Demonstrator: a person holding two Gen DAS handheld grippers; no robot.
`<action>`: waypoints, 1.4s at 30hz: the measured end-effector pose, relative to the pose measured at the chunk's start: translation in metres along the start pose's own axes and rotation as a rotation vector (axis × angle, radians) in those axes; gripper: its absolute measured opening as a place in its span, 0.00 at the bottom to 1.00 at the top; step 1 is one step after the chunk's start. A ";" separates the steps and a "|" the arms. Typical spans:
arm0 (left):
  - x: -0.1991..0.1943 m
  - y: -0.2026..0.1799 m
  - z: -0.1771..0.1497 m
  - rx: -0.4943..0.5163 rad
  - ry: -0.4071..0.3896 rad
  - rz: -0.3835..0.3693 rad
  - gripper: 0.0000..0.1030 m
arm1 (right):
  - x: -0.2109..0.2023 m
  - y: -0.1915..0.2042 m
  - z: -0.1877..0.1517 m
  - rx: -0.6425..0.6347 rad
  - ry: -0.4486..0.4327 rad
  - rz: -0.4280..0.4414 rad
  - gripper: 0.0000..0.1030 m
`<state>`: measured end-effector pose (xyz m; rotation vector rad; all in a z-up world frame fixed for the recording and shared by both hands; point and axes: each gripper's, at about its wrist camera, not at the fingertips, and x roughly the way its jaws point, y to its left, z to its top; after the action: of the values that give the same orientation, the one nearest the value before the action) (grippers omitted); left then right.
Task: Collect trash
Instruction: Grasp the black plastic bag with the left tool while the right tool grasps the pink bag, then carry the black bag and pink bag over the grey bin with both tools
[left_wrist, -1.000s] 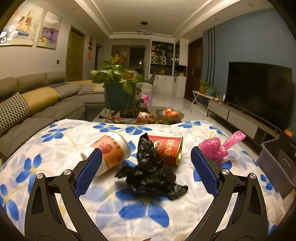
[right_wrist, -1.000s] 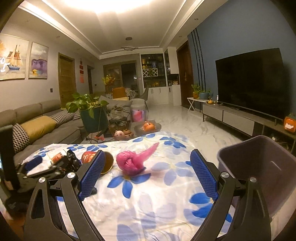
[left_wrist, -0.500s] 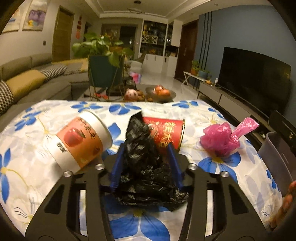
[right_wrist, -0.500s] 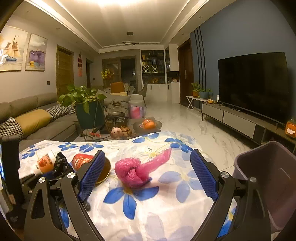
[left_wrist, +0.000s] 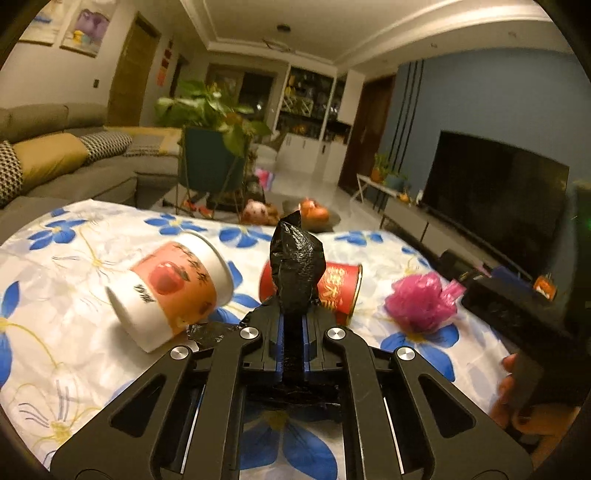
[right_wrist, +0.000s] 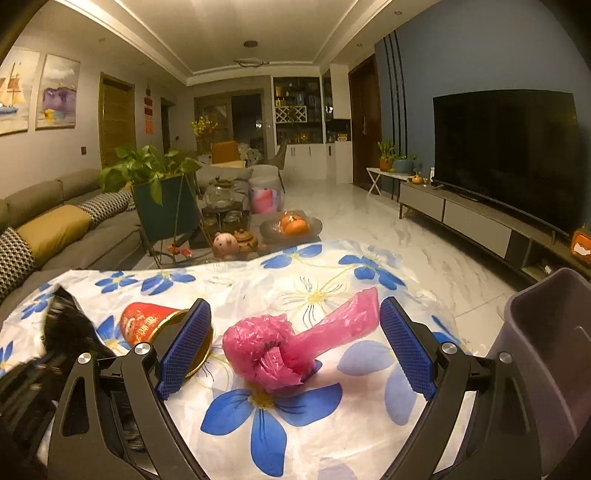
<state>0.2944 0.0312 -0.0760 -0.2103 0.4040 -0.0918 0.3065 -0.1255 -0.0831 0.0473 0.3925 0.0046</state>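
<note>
Watching the left gripper (left_wrist: 291, 332) w/ fingers clenched on the black bag (left_wrist: 297, 269), right gripper (right_wrist: 295, 345) fingers spread round the pink bag (right_wrist: 275, 354): thin plastic could slip free, or snag the paper cup (left_wrist: 171, 286) beside it.

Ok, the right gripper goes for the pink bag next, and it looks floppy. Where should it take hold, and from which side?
Grip the knotted, bunched body of the pink bag, not its thin tail, which points away toward the far right and would likely slip. Come straight forward and down: the right gripper is open with the bundle between its pads already. The red can lies close to the left pad, so keep clear of it.
</note>
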 end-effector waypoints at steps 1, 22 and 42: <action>-0.002 0.001 0.000 -0.004 -0.010 0.005 0.06 | 0.004 0.001 -0.001 -0.006 0.014 -0.006 0.84; -0.006 -0.008 -0.004 0.014 -0.018 0.032 0.06 | 0.023 0.030 -0.016 -0.129 0.139 0.144 0.17; -0.041 -0.020 0.002 0.043 -0.019 0.051 0.06 | -0.091 -0.025 -0.004 -0.085 -0.031 0.142 0.14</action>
<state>0.2563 0.0169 -0.0540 -0.1582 0.3882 -0.0485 0.2207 -0.1518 -0.0534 -0.0093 0.3570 0.1602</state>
